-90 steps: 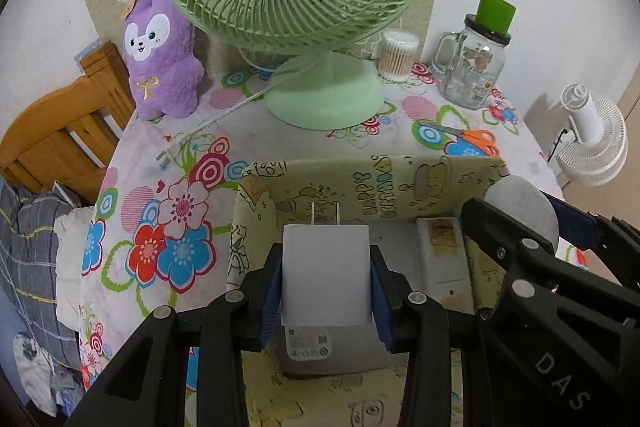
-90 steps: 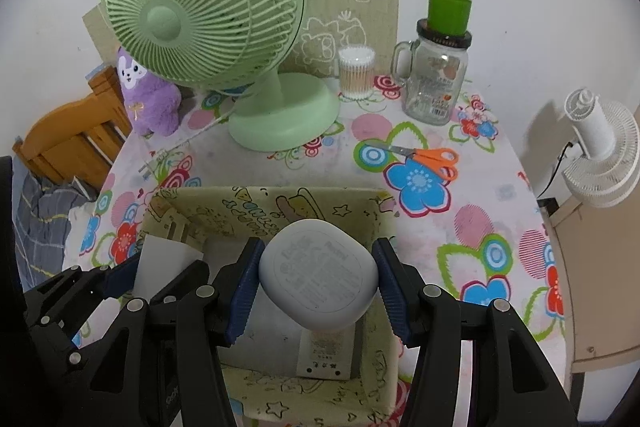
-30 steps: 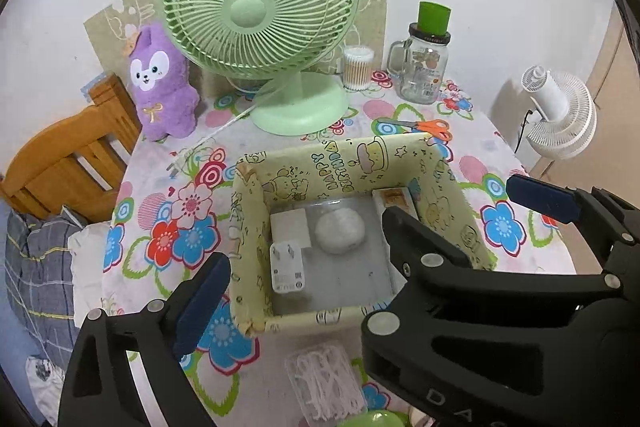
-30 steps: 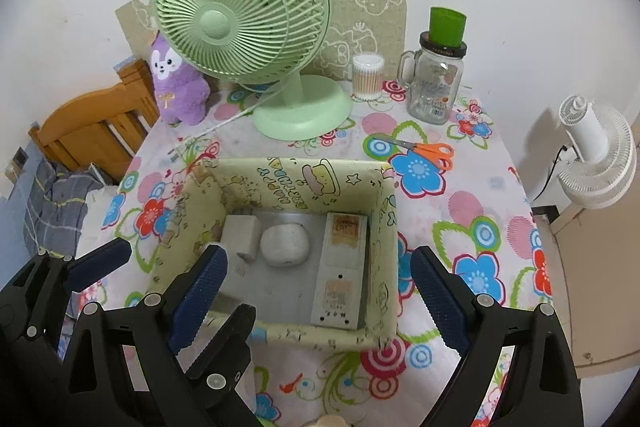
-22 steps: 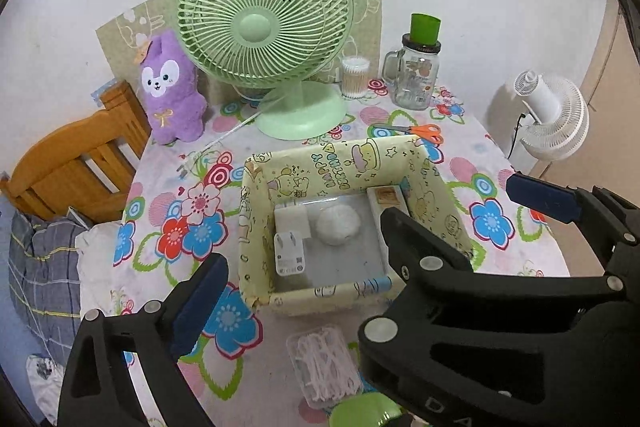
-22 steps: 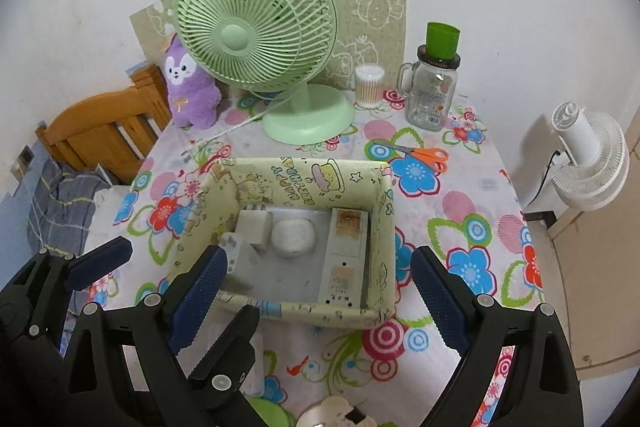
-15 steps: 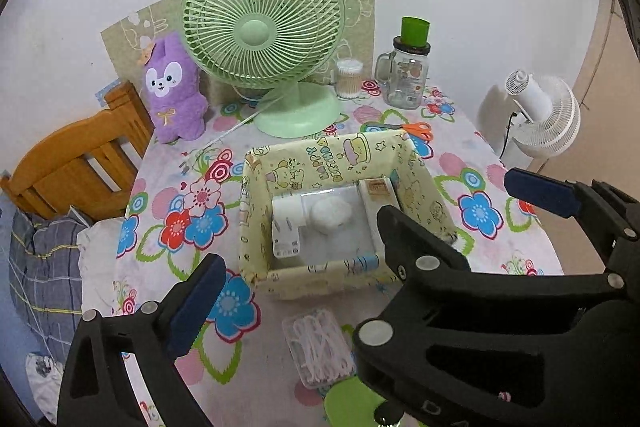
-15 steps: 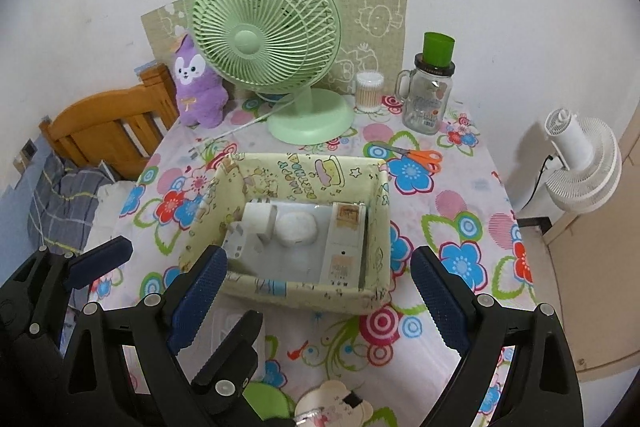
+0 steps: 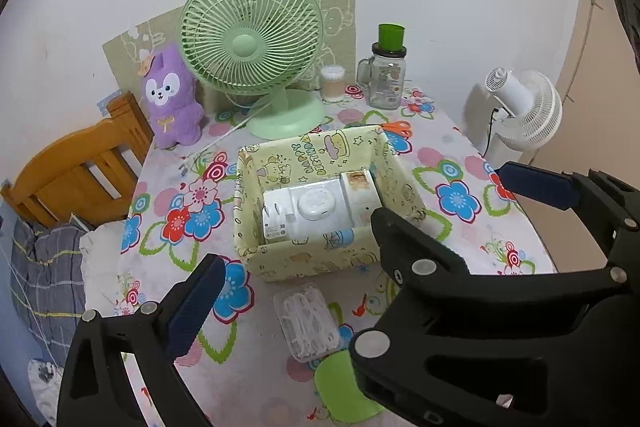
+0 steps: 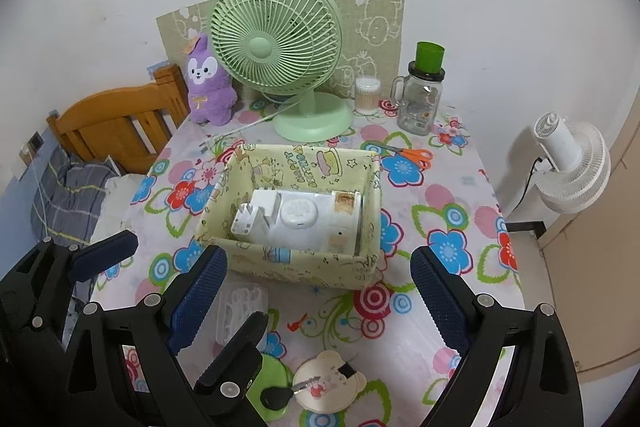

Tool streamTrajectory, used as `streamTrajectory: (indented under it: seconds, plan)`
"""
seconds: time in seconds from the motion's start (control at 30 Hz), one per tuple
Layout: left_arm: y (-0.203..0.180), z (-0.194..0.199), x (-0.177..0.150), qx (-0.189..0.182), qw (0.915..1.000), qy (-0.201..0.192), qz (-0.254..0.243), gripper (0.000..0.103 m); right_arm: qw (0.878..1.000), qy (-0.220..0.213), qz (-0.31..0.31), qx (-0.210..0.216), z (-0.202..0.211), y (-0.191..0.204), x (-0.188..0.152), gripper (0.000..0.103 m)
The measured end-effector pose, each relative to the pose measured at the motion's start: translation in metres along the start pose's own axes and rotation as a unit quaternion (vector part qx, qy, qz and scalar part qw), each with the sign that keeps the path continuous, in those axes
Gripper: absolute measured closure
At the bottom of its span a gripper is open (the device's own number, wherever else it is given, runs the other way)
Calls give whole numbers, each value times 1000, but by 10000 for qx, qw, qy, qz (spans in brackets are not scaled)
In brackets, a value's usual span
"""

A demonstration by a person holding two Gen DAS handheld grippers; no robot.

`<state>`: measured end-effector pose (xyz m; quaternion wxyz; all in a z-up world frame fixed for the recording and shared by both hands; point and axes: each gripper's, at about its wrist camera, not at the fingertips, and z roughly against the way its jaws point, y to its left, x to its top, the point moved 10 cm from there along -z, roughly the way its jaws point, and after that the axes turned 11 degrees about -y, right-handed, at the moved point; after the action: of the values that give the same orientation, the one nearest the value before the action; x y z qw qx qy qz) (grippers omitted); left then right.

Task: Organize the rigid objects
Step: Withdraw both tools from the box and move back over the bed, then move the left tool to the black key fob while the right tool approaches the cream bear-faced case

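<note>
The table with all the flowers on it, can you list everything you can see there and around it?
box: one, pale yellow with cartoons, middle of table
charger: one, white, in box, left
round case: one, white, in box, middle
desk fan: one, green, behind box
plush toy: one, purple, left of fan
jar: one, clear, green cup on top, back right
cotton swabs: one tub, beside jar
scissors: one, orange handles, right of box
floss picks: one clear pack, in front of box
chair: one, wooden, left
floor fan: one, white, right
left gripper: open, empty
right gripper: open, empty
</note>
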<state>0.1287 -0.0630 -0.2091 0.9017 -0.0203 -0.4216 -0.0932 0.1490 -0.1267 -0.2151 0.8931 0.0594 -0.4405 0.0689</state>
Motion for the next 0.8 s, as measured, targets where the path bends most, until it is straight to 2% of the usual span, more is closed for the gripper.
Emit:
streamTrajectory:
  seconds: [0.47,0.8]
  plan:
    - [-17,22,-20,-142,9999,-70,-51,2,9998,-157,25,-108,28,-3,-23,8]
    - [-32,19,-50,-217,9996,77,-141,2,9998,62,-9,-166,28,-10,-55,8]
